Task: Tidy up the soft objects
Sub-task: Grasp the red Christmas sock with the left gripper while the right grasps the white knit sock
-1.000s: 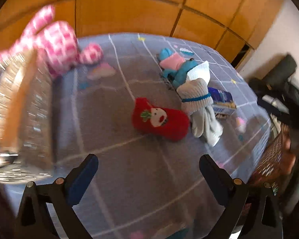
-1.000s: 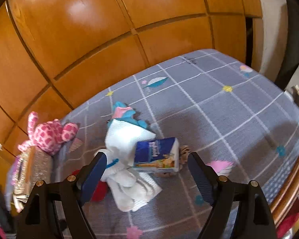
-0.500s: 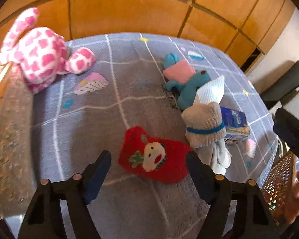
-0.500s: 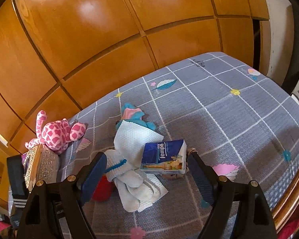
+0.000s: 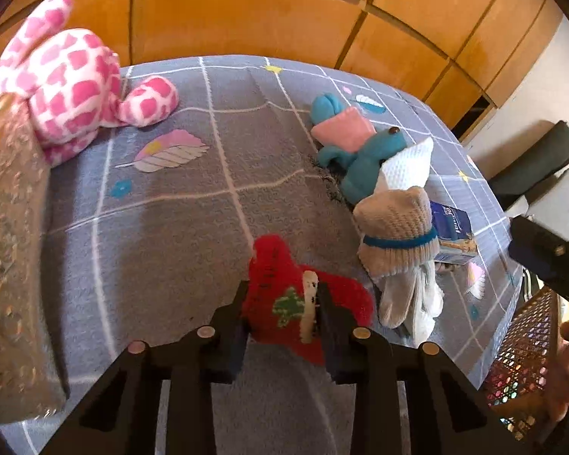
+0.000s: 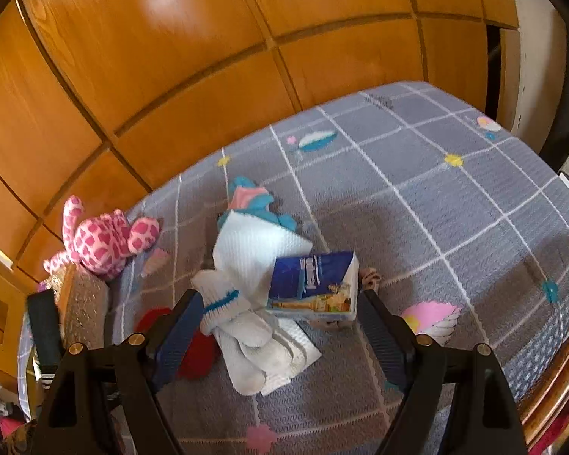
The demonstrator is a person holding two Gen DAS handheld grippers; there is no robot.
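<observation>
My left gripper (image 5: 282,303) is shut on the red Christmas sock (image 5: 284,295), pinching it into a fold on the grey bedspread (image 5: 170,235). The sock also shows in the right wrist view (image 6: 197,352). Beside it lie a beige-and-white sock pair (image 5: 398,235), a white cloth (image 5: 406,167) and a teal plush with a pink patch (image 5: 345,144). A pink-spotted plush (image 5: 72,87) sits at the far left. My right gripper (image 6: 280,326) is open and empty above the sock pair (image 6: 246,333) and a blue tissue pack (image 6: 313,284).
A glittery gold box (image 5: 7,250) stands at the left edge of the bed. Wooden wardrobe panels (image 5: 246,11) rise behind the bed. A woven basket (image 5: 527,349) sits off the bed's right edge. The tissue pack also shows in the left wrist view (image 5: 453,235).
My left gripper moved forward and down onto the red sock and closed on it, bunching it. The right gripper stayed open and shifted only slightly.
</observation>
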